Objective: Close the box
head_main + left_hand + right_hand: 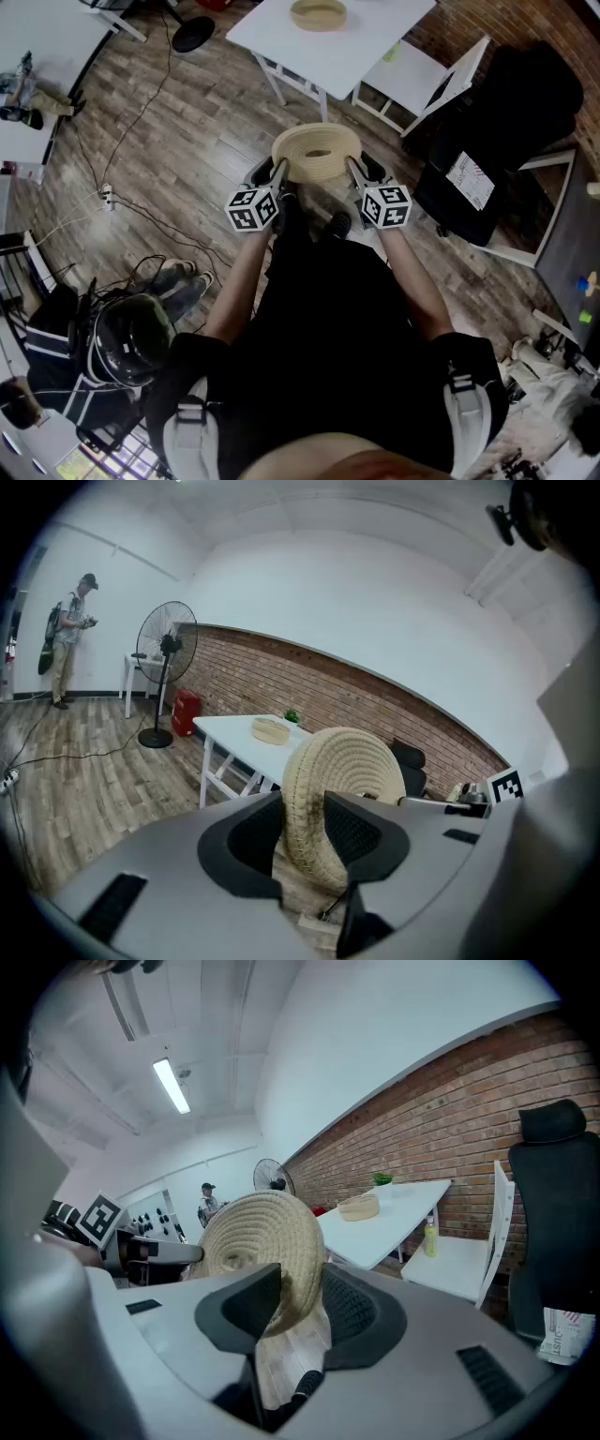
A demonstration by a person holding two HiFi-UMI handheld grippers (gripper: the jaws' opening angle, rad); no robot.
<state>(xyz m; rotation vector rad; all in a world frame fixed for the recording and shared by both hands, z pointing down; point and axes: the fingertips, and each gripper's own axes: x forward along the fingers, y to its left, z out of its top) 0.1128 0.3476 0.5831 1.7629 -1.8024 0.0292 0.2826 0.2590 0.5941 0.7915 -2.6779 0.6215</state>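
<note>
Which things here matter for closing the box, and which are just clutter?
Job: woven lid, held by left gripper and right gripper; woven box on white table.
Clutter: white chair, black office chair, floor fan, floor cables.

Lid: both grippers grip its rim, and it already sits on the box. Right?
No. The left gripper and right gripper grip the lid by its rim, but over the floor, short of the table; the box stands open. Head view shows it.
</note>
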